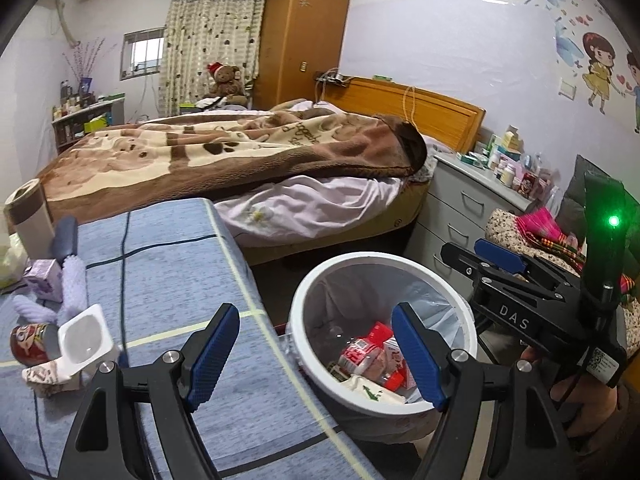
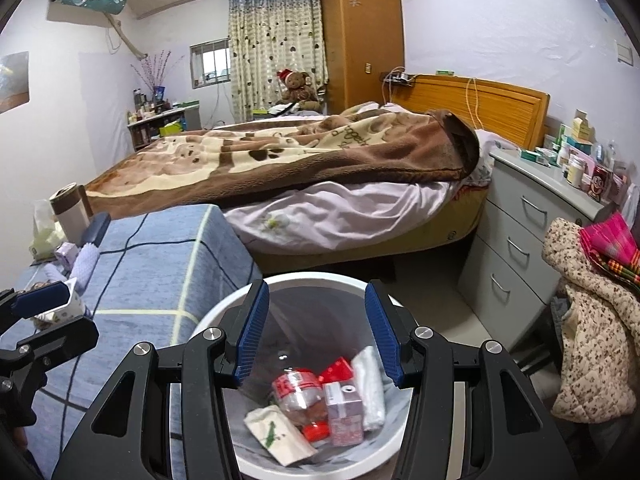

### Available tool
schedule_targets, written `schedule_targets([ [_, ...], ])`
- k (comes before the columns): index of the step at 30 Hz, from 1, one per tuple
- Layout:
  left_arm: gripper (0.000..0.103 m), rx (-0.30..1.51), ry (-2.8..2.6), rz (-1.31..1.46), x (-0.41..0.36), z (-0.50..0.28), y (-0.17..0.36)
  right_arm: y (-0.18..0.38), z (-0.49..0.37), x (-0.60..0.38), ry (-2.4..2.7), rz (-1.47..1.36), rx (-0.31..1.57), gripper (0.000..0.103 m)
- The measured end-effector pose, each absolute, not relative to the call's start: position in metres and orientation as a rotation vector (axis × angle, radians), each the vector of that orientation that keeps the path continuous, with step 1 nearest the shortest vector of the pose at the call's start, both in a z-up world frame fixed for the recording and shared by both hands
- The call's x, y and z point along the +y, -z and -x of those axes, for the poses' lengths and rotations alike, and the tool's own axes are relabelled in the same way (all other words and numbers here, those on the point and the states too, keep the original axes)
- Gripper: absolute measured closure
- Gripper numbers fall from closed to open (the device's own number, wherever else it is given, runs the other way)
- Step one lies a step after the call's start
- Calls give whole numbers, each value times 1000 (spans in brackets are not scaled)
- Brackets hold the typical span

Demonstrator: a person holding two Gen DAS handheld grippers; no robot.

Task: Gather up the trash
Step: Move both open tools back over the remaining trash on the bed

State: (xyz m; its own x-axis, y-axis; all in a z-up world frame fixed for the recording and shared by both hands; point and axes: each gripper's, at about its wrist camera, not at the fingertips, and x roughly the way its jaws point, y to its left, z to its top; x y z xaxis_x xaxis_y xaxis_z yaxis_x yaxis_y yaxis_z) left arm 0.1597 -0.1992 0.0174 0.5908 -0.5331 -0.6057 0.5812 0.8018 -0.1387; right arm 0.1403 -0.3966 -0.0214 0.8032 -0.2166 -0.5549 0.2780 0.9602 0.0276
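Hovering above the white trash bin [image 2: 224, 320], the right hand-held gripper [image 2: 316, 334] has its blue-padded jaws spread apart with nothing between them. Inside the bin lie a clear bottle with a red label [image 2: 298, 394], a pink carton [image 2: 345, 410], a red packet [image 2: 340, 368] and a white wrapper [image 2: 276, 434]. The left hand-held gripper [image 1: 316, 356] is also spread wide and empty, reaching over the edge of the blue plaid tabletop [image 1: 168, 248] just left of the bin, its right finger over the bin's mouth. Farther left of the bin, on the tabletop, rest an empty white yogurt cup [image 1: 82, 340], a red can [image 1: 34, 338] touching the cup, and a small purple carton [image 1: 44, 278]. Behind the bin stands a bed [image 1: 248, 148] with a brown blanket.
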Motion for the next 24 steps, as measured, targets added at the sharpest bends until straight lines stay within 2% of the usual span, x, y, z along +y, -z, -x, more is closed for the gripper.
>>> schedule_targets([
  [5,25,667,612,-60,-176,-159,-19,21,-144,-382,228,-119,575,51],
  [10,25,656,541,-46,-144,-162,-18,24,-153,-363,169,-129,576,44],
  [24,25,668,340,42,-43,-184,-13,33,-174,-303,-13,-126,613,42],
])
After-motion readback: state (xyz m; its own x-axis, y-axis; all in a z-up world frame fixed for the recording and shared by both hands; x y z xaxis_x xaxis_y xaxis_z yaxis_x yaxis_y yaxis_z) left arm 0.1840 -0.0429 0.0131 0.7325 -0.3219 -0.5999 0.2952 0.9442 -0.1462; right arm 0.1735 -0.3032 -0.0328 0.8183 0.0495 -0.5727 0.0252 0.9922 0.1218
